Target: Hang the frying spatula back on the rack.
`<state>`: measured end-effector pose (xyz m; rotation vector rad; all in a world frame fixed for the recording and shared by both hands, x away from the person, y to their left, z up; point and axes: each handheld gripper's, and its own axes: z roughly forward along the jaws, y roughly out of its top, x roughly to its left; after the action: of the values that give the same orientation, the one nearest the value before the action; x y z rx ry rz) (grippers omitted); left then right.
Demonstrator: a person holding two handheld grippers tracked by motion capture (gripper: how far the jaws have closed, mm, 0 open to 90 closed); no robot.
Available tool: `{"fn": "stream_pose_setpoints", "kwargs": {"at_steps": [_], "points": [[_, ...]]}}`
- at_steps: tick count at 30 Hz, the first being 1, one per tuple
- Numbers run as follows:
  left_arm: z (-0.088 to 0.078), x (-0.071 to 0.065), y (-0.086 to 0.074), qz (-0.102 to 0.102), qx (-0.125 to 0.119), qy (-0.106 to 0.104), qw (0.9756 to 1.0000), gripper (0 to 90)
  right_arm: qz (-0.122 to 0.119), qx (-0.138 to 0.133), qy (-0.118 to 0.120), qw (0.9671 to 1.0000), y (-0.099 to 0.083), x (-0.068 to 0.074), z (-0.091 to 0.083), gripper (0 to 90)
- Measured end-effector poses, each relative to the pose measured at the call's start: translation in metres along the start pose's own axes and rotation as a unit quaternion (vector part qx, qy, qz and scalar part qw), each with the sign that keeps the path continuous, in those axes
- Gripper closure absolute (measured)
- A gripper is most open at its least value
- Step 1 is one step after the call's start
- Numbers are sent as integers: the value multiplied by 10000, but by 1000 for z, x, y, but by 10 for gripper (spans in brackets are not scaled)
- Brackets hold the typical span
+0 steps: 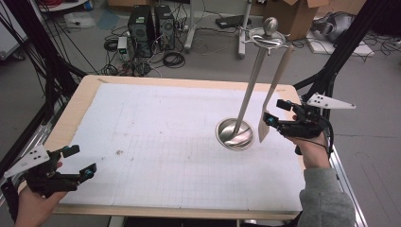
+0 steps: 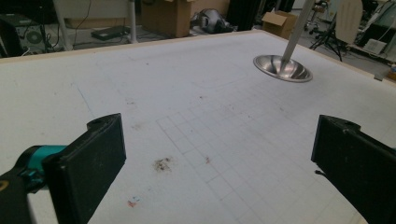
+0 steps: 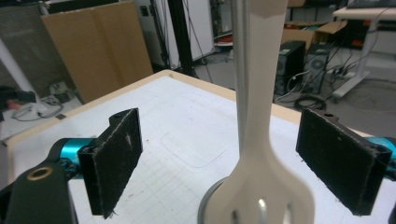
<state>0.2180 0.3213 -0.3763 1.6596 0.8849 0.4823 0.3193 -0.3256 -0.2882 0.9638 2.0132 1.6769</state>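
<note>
Left tongs (image 1: 80,163) rest released at the table's (image 1: 142,189) near left corner. Right tongs (image 1: 274,112) stand released, jaws either side of the spatula (image 1: 274,94) without touching it. The spatula hangs from the stand (image 1: 253,85) near the right edge, long axis near-vertical, slotted blade pointing down, handle up.

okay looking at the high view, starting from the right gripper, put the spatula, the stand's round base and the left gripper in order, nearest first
From the right gripper:
1. Spatula, hanging right at its jaws.
2. Stand's round base, just left of it on the table.
3. Left gripper, far across at the near left corner.
</note>
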Motion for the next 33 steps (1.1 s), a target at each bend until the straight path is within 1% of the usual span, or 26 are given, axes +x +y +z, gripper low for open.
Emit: {"fn": "stream_pose_setpoints", "kwargs": {"at_steps": [6, 9, 10, 13, 16, 21, 25, 27, 31, 33], "points": [[6, 3, 2, -23, -19, -69, 10000, 35, -213, -102, -189, 9995, -5, 14, -4, 136], [9, 4, 3, -28, -43, -98, 9999, 35, -318, -106, -166, 9993, -7, 20, -6, 136], [10, 5, 4, -29, -64, -121, 9999, 35, -316, -99, -146, 9993, -8, 22, -7, 137], [13, 6, 7, -33, -113, -173, 9998, 35, -385, -123, 1, 9992, -13, 29, -8, 137], [16, 6, 9, -20, -158, -235, 9996, 35, -450, -154, 92, 9988, -18, 36, -9, 137], [21, 6, 13, 22, -274, -343, 9990, 35, -467, -187, 225, 9985, -27, 46, -10, 137], [23, 8, 16, 2, -337, -382, 9987, 35, -286, -303, 358, 9985, -36, 50, -13, 137], [24, 9, 17, -14, -370, -390, 9986, 35, -274, -289, 426, 9983, -41, 51, -13, 137], [27, 8, 18, -61, -406, -450, 9981, 35, -170, -189, 588, 9979, -55, 53, -16, 137], [27, 8, 17, -50, -405, -469, 9981, 35, -189, -170, 656, 9975, -62, 53, -18, 138]]}}
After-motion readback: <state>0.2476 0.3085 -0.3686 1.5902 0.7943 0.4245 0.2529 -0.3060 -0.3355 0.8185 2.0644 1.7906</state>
